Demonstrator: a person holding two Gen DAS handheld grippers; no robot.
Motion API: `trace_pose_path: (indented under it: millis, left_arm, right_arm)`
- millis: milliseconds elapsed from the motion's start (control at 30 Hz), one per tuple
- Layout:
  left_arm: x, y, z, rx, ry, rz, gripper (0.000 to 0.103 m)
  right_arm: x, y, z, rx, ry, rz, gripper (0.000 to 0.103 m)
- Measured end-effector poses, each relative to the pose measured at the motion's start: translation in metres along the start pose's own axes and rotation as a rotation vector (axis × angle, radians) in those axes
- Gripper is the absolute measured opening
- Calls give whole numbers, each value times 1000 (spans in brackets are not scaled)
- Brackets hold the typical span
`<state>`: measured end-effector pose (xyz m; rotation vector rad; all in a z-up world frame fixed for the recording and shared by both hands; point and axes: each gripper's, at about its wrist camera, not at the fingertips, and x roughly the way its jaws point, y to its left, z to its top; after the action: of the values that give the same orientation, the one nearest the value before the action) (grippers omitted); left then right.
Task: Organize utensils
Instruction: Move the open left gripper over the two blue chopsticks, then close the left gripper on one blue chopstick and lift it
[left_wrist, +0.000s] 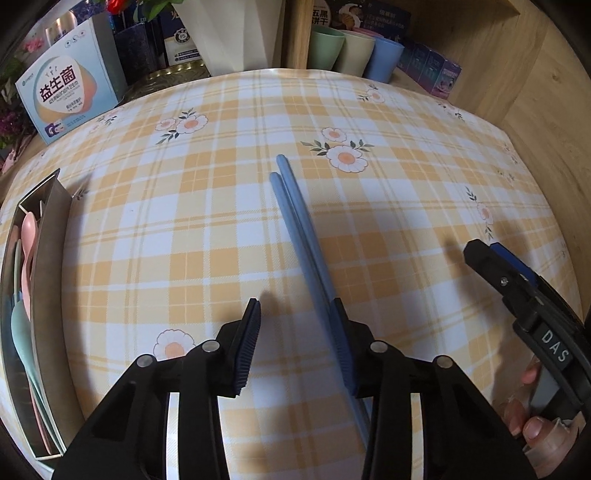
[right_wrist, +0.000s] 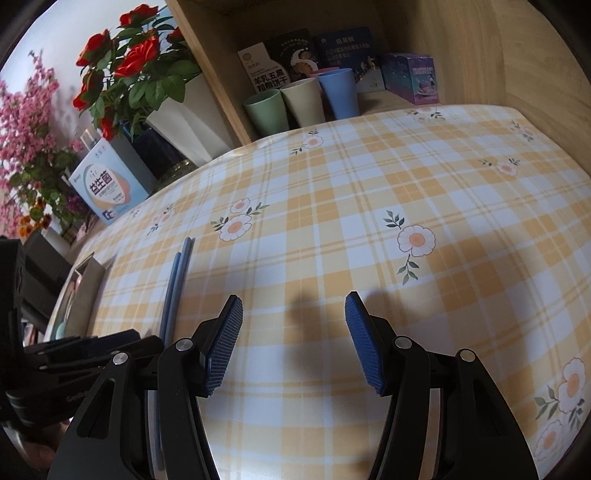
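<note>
Blue chopsticks (left_wrist: 295, 221), left hand-held gripper (left_wrist: 295, 325) spread

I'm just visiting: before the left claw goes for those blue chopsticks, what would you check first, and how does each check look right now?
1. Left gripper open: ok.
2. Pair of blue plastic chopsticks centred between its fingers: not ok, they lie against the right finger.
3. Chopsticks side by side: ok.
4. Right gripper empty, apart from chopsticks: ok.
5. Space left in the metal utensil tray with the pastel spoons: cannot tell.
</note>
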<state>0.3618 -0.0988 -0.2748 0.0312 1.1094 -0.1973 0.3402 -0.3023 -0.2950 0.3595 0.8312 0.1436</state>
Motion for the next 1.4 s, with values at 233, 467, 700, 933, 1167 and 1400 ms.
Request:
trace_pose_path:
  millis: [233,467,700,933,1167,1400]
  left_arm:
    - [2,-1,1,-1,1,32,38]
    - [3,-1,3,3,1,48,38]
    - [6,-1,4,6,8,51,36]
    - [4,-2,2,31,0,68,34]
    - [5,-5,0,38,-12,52,14]
    - [4,3,-2,-6,-24,25,6]
  right_arm:
    - [2,0,-1,2,6,8,56]
    - [3,-2,-1,13,13,11,56]
    - [3,-1,-1,9,15,9,56]
    - [3,-5,-2,30,17,14,56]
    - [5,-7,-2,37,20,18,56]
    - [5,-6,-2,35,21,19,56]
